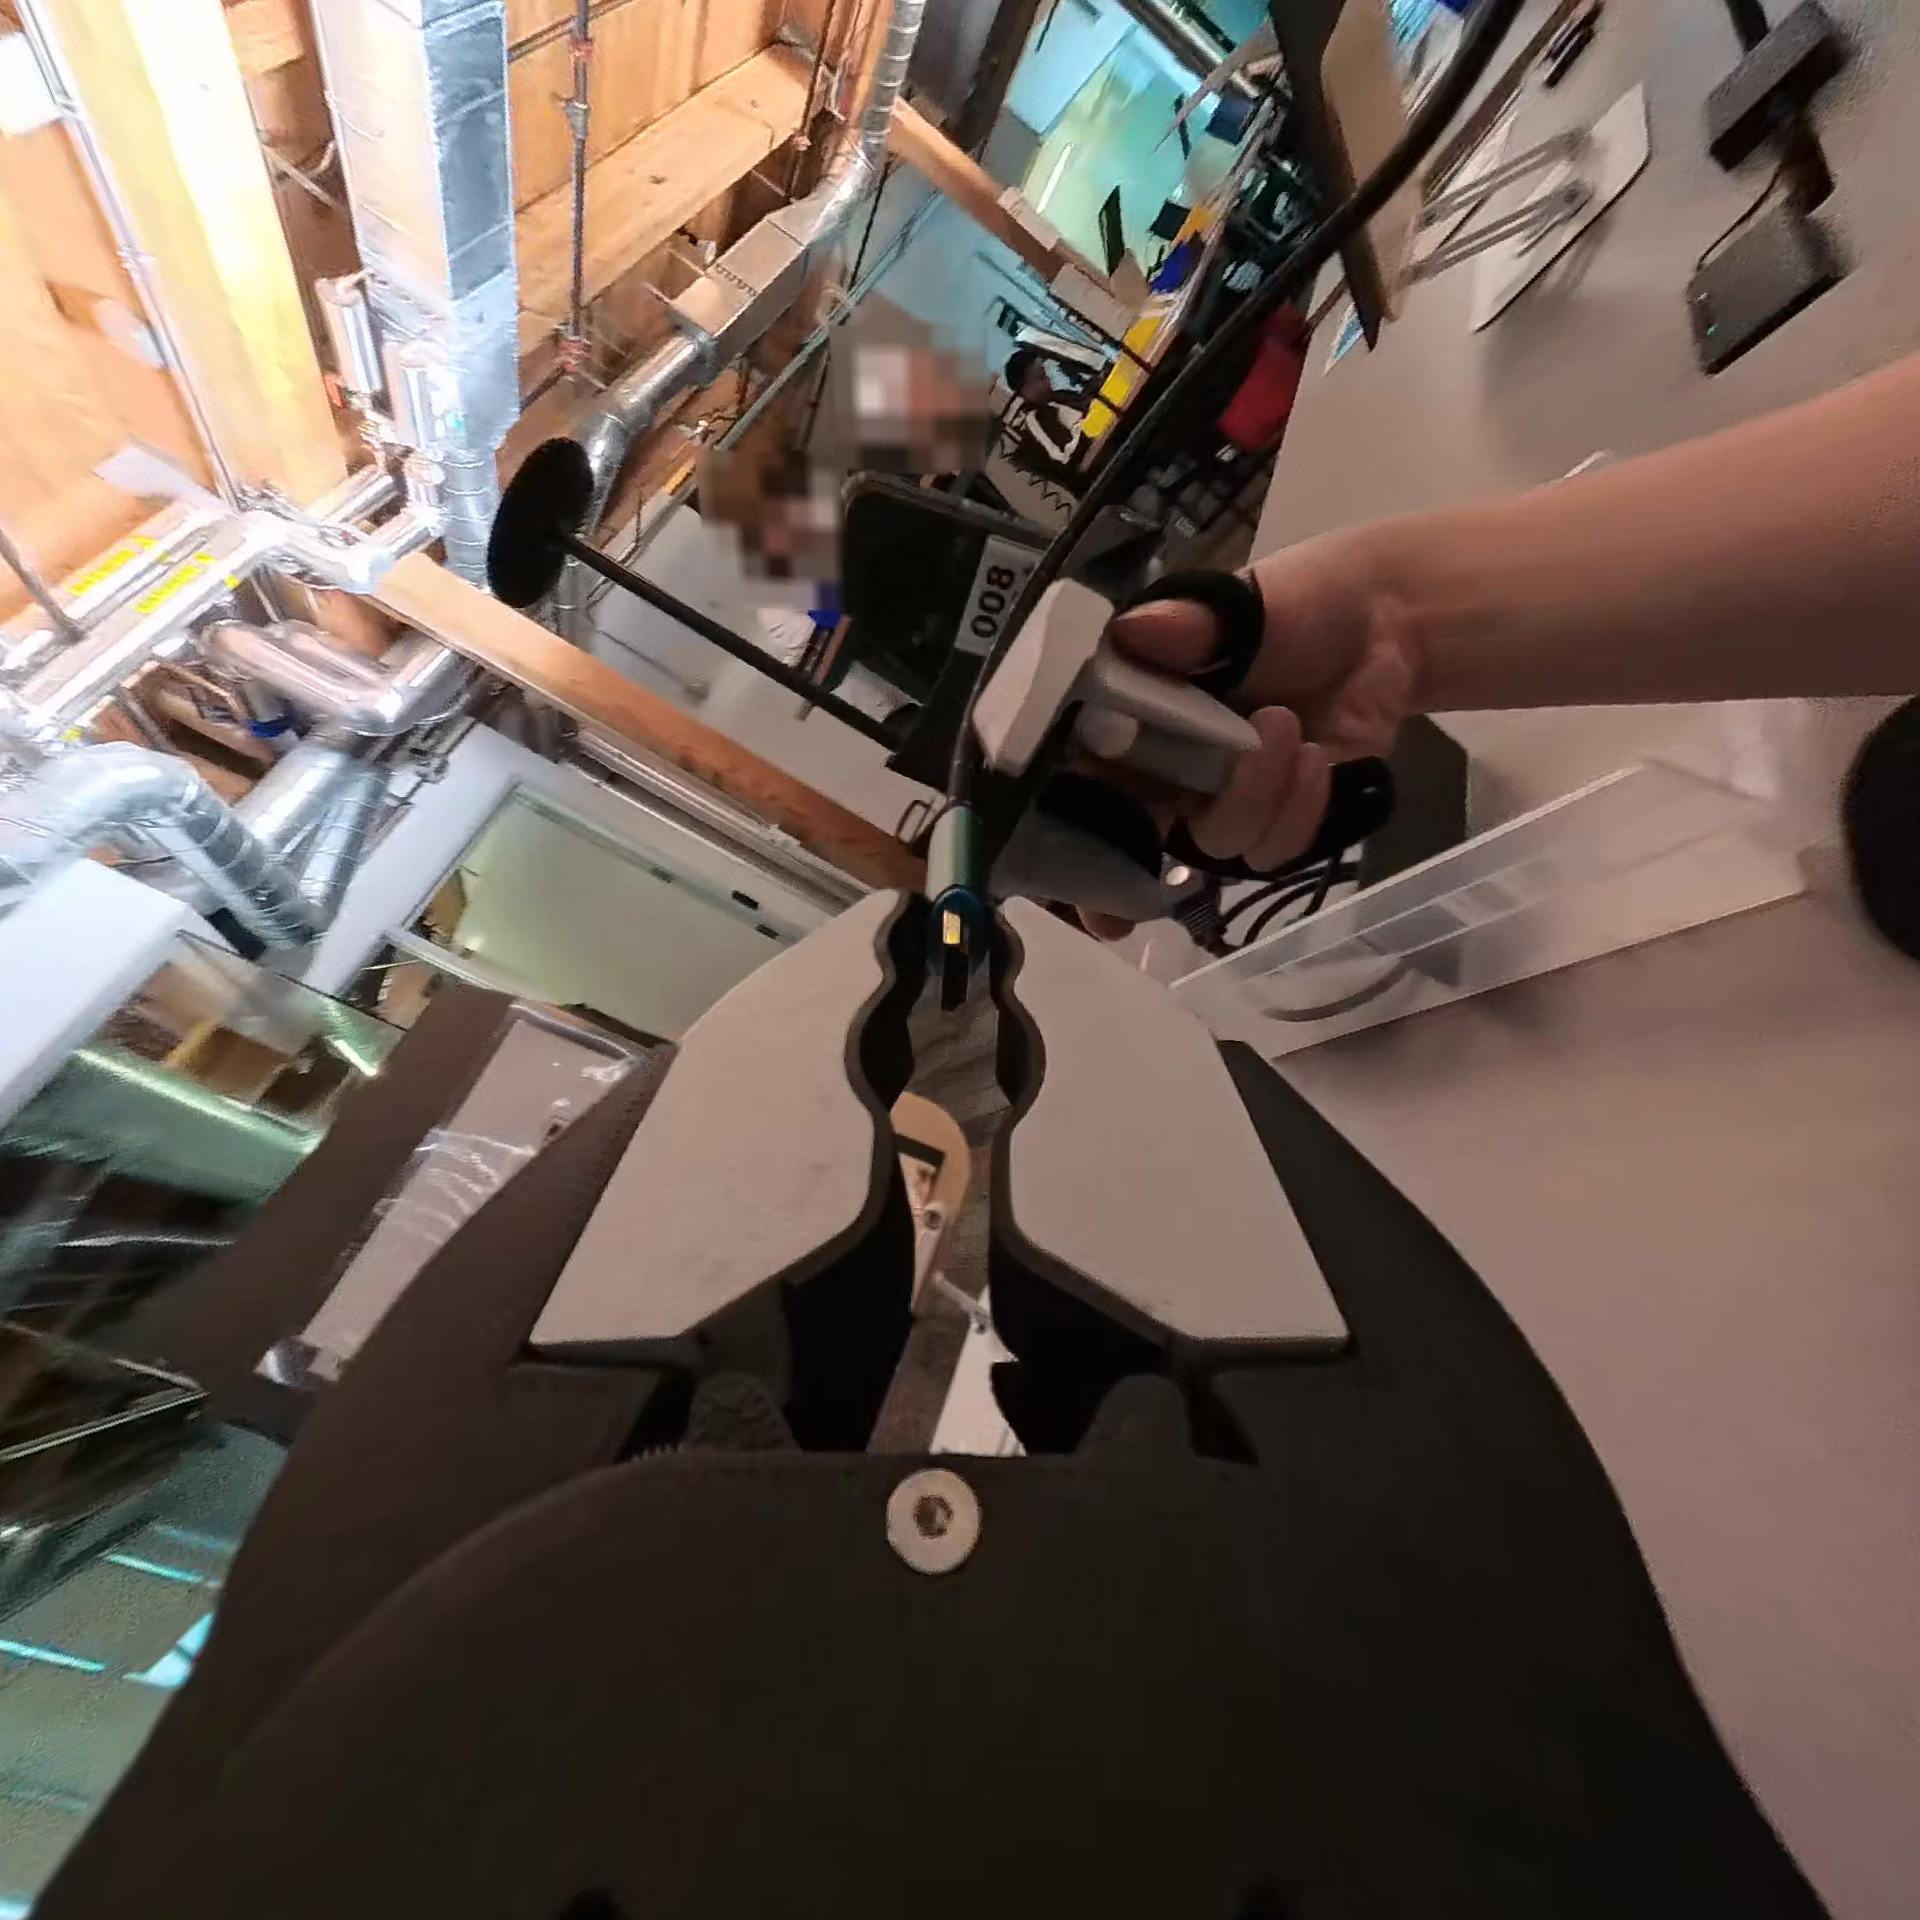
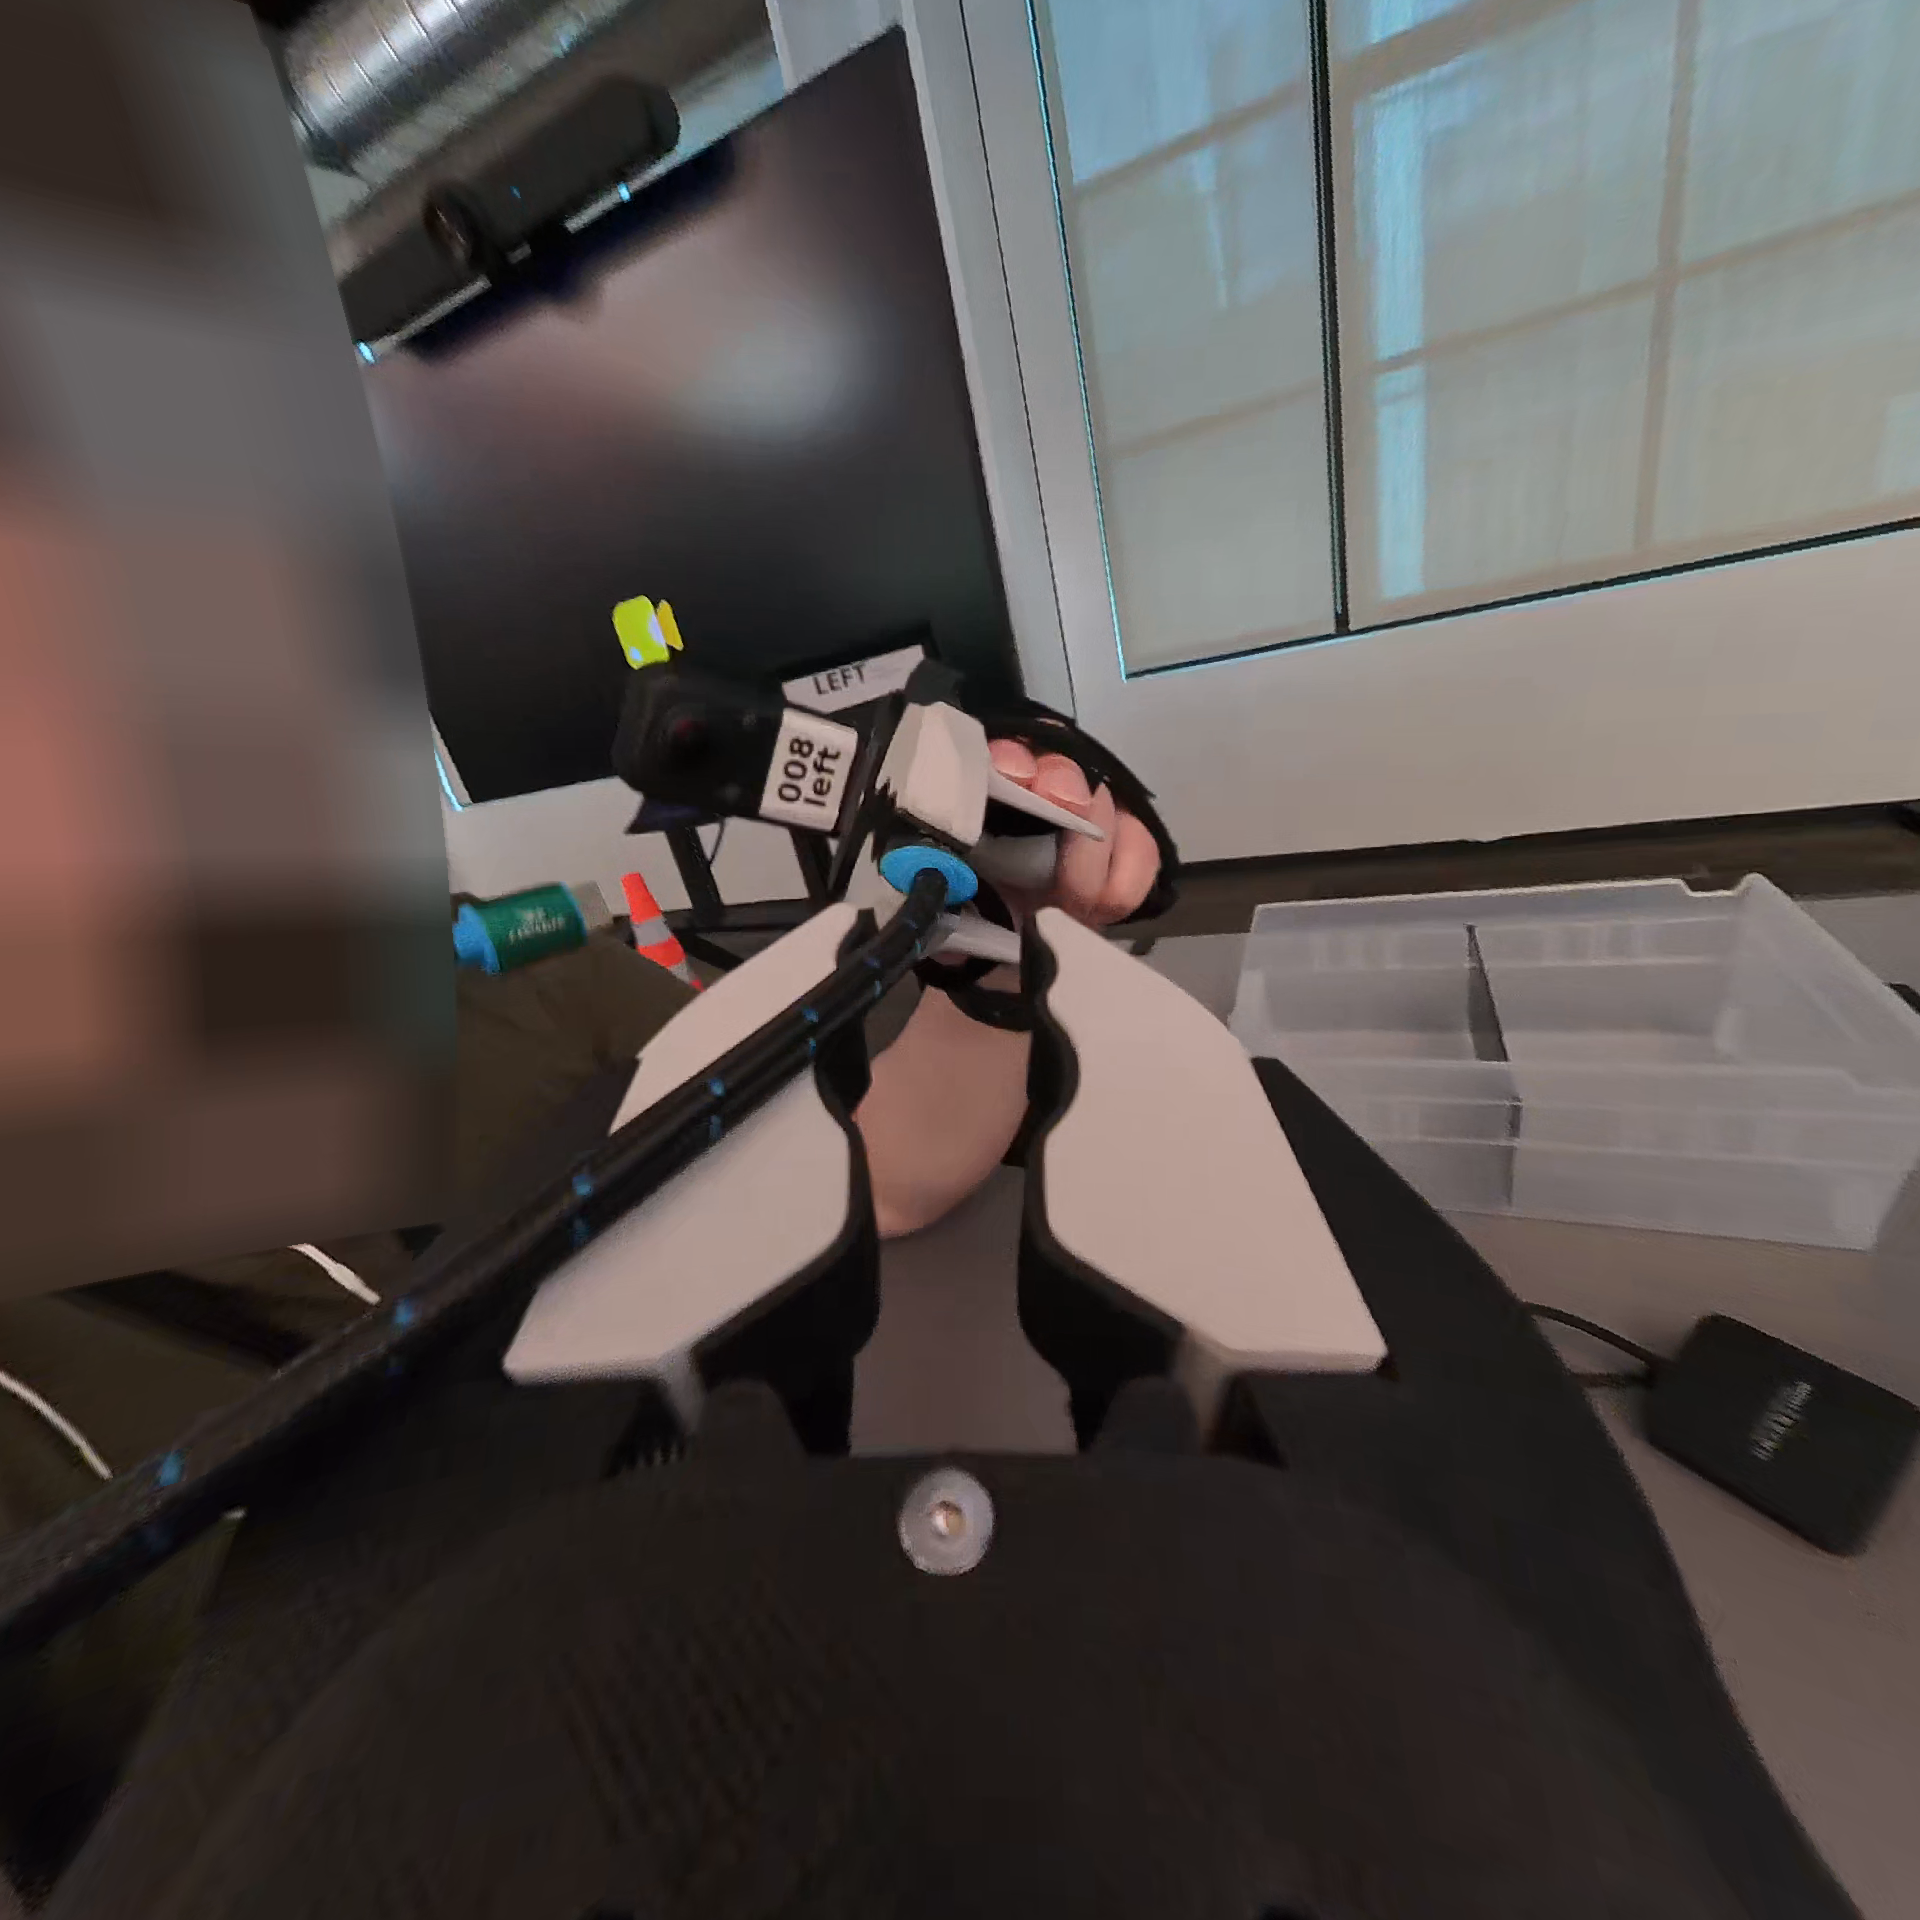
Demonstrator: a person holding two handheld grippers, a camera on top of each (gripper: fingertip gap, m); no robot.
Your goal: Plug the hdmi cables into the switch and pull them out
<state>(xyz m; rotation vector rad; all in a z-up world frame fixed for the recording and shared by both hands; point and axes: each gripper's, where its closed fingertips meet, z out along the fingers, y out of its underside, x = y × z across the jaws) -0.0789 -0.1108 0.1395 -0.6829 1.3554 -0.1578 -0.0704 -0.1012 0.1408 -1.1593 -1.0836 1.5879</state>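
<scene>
- Two claws are up off the table (image 2: 1849, 1714) and pointing at each other, each held in a person's hand.
- The left claw (image 1: 953, 920) is clamped tight on the metal tip of the hdmi cable (image 1: 951, 857). Its green sleeve sticks out just past the fingertips, and the black cord arcs up and away.
- From the right wrist view, that cord is black with blue flecks. It runs diagonally across the outside of one finger of the right claw (image 2: 951, 935), not between the two.
- The right claw is spread apart and holds nothing; there's just a gap between its fingers.
- A second green plug (image 2: 530, 920) with a blue collar lies off to the side, well apart.
- A clear plastic tray (image 2: 1558, 1039) sits on the table, with a flat black box (image 2: 1787, 1444) near it. It might be the switch, but I can't tell.
</scene>
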